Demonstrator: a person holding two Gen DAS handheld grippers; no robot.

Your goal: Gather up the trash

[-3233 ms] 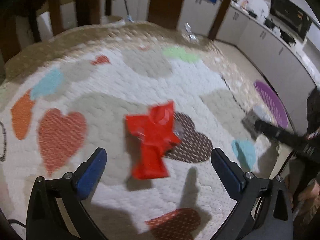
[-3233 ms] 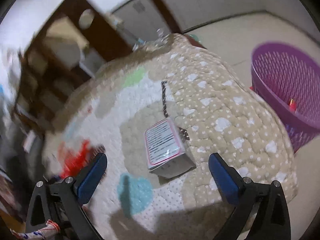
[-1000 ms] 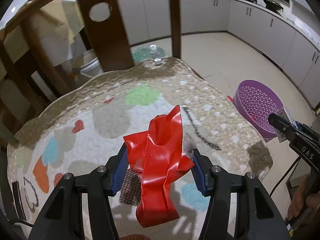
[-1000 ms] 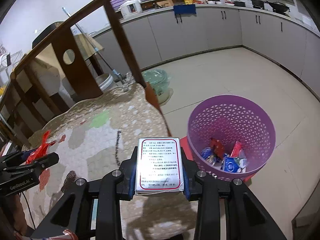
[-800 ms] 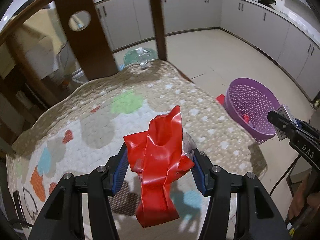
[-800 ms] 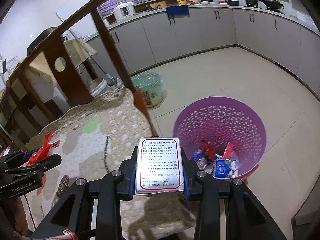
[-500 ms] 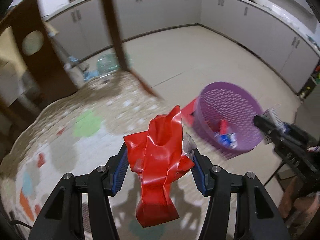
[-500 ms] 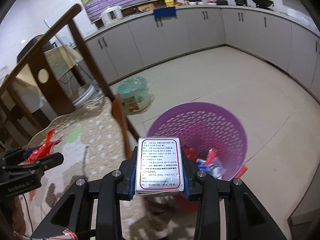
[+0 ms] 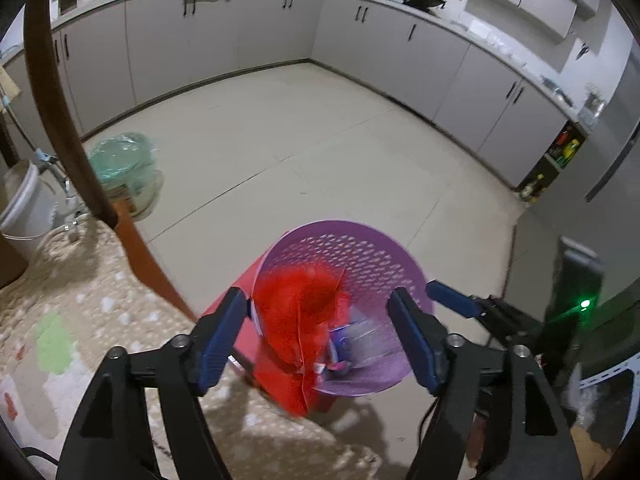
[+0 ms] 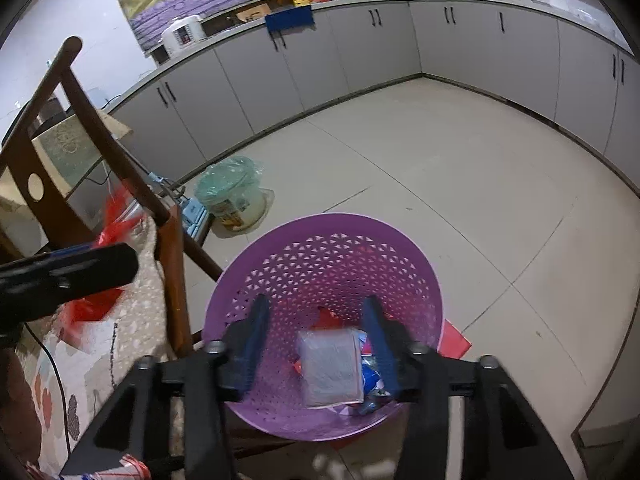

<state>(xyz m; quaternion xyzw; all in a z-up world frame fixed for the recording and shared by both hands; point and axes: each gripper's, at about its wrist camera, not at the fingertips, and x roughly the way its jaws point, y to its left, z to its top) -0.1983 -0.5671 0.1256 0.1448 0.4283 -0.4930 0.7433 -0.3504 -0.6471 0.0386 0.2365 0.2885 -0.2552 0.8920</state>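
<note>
A purple mesh basket [image 9: 348,228] [image 10: 320,220] stands on the floor beside the table, with several wrappers in its bottom. My left gripper [image 9: 316,336] hangs above it, jaws opening. The red plastic wrapper [image 9: 300,320] is a blur between them, close to the left finger and clear of the right one. My right gripper [image 10: 316,344] is also over the basket, jaws opening. The grey printed box [image 10: 330,364], blurred, lies between the fingers without touching either, low inside the basket. In the right wrist view the left gripper [image 10: 68,268] shows at the left with the red wrapper [image 10: 114,220].
A dark wooden chair back [image 9: 60,100] [image 10: 100,132] stands between table and basket. The quilted table cover [image 9: 60,320] fills the lower left. A green-wrapped bucket [image 9: 120,172] [image 10: 232,196] sits on the tiled floor. Grey cabinets [image 10: 360,48] line the walls.
Both grippers swung off the table to above the purple basket. Both sets of jaws have parted, letting go of the red wrapper and the box, which now blur downward.
</note>
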